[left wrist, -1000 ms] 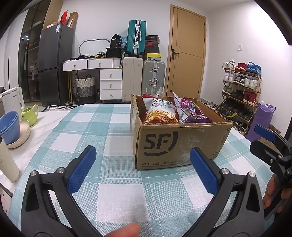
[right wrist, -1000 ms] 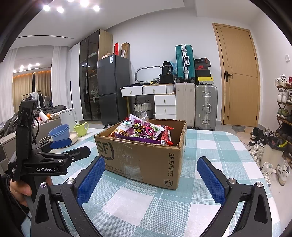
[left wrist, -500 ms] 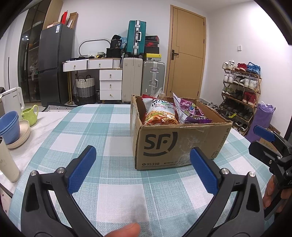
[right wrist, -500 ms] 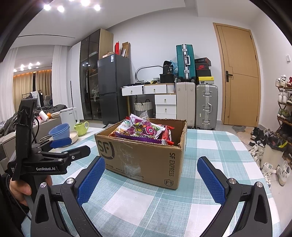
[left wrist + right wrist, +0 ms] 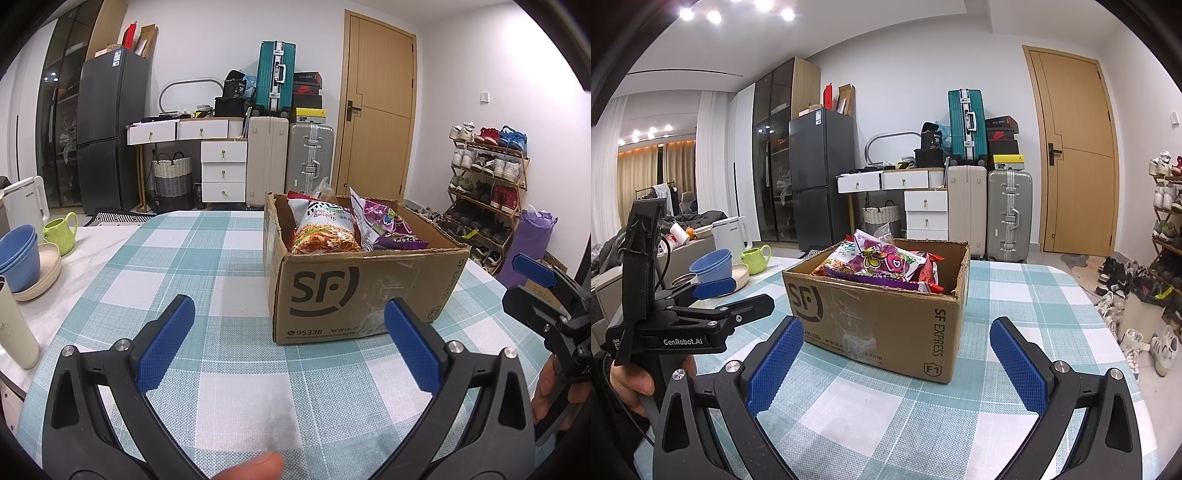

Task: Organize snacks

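Observation:
A brown SF cardboard box [image 5: 354,291] stands open on the checked tablecloth [image 5: 207,258]; it also shows in the right wrist view [image 5: 886,321]. Snack bags fill it: an orange noodle bag [image 5: 325,232] and a purple bag [image 5: 388,229], which shows in the right wrist view [image 5: 882,262] too. My left gripper [image 5: 288,347] is open and empty, held short of the box's front left. My right gripper [image 5: 897,365] is open and empty, held short of the box's front right corner. Each gripper shows in the other's view, the right [image 5: 535,291] and the left [image 5: 716,302].
Blue bowls [image 5: 18,254] on a cream plate, a green mug [image 5: 61,229], a white kettle [image 5: 26,199] and a cream tumbler [image 5: 14,328] stand at the table's left. A shoe rack [image 5: 484,177] is to the right. Suitcases [image 5: 288,162] and drawers are behind.

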`<state>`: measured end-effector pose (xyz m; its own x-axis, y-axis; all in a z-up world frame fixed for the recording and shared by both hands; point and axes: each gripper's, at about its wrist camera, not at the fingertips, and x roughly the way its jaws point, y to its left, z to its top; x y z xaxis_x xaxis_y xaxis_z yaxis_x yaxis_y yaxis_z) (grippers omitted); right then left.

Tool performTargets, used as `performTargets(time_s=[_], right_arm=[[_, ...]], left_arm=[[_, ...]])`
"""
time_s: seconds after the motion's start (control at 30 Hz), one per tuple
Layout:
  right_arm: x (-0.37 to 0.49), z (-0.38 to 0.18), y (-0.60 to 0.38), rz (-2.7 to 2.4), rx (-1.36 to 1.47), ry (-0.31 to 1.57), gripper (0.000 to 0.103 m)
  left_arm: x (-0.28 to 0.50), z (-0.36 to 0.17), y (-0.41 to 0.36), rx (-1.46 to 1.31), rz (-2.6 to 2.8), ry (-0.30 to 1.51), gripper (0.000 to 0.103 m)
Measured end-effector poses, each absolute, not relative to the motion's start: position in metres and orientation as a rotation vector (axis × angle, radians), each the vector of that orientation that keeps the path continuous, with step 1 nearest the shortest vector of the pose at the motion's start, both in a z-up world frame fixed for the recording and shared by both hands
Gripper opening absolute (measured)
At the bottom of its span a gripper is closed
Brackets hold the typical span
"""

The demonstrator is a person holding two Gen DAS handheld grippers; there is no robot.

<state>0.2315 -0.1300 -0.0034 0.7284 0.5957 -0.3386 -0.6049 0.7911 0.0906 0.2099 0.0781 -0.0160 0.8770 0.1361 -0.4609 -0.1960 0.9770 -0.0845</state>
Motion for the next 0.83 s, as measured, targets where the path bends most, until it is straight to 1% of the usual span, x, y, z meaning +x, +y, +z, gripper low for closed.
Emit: performTargets(time_s=[0.83], right_arm=[[0.2327,-0.0071,-0.1297,0.656,-0.030,0.371,0.103]], left_arm=[[0.2103,-0.0150,0.0763,-0.133,0.176,0.466,0.103]])
